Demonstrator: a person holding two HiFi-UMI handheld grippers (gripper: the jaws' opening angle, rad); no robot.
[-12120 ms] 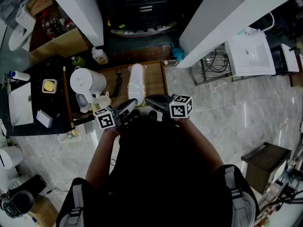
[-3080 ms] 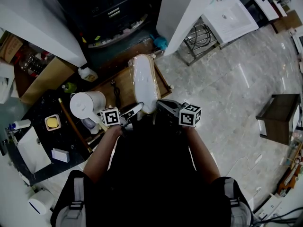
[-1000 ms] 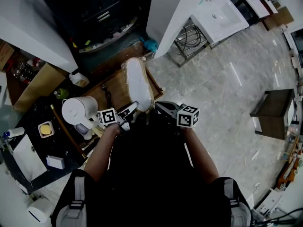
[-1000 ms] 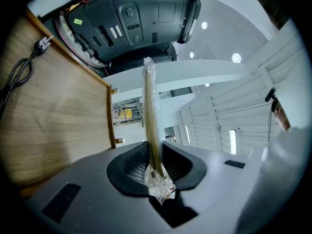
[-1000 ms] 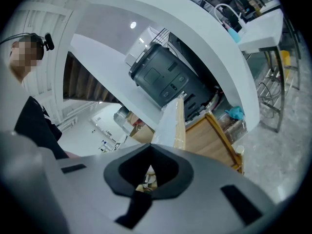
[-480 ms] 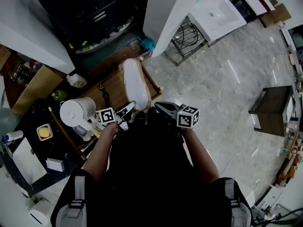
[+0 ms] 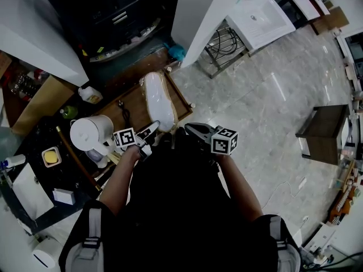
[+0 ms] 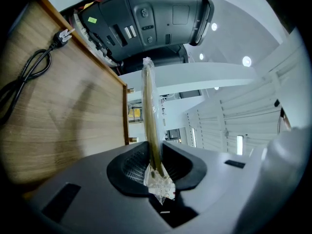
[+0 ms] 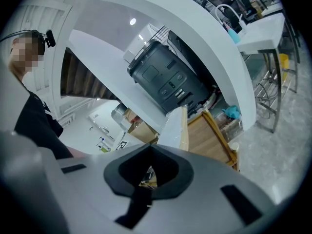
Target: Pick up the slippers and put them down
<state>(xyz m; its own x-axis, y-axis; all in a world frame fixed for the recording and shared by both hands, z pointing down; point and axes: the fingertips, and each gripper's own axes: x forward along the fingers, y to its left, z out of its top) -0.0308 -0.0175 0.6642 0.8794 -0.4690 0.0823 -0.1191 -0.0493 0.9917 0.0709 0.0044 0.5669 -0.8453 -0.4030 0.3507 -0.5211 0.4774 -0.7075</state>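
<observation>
— Over the right half of the wooden tray (image 7: 131, 111), what's that pale thing?

— The slippers (image 7: 157, 100). They're white and flat, and they're sealed together in a clear, glossy plastic bag. From the head view they read as one long rounded oval. The left gripper view catches them (image 8: 148, 106) edge-on as a thin tan-and-clear strip, with the bag's crumpled end bunched at the fingers.

— Which way do they run?

— Their long axis goes from the near end, just ahead of the person, away toward the dark grey appliance (image 7: 122, 21). It leans slightly leftward in the head view, and the broad face looks up at the camera. In the left gripper view they run alongside the wood (image 8: 58, 106), with a strip of background between the two.

— Who has hold of them?

— The left gripper (image 7: 152, 131). Its fingers are clamped on the near end, pinching the wrapped edge (image 8: 155, 165). The bare left forearm (image 7: 116, 174) reaches forward with the marker cube (image 7: 123, 137) on top. The tray stands like a wall in that gripper's own view, so the gripper looks rolled onto its side.

— And the other one?

— The right gripper (image 7: 189, 130) sits just right of that near end, aimed leftward with the elbow bent. Its fingers (image 9: 148, 172) are drawn together, leaving only a sliver. I can't make out anything pinched there.
</observation>
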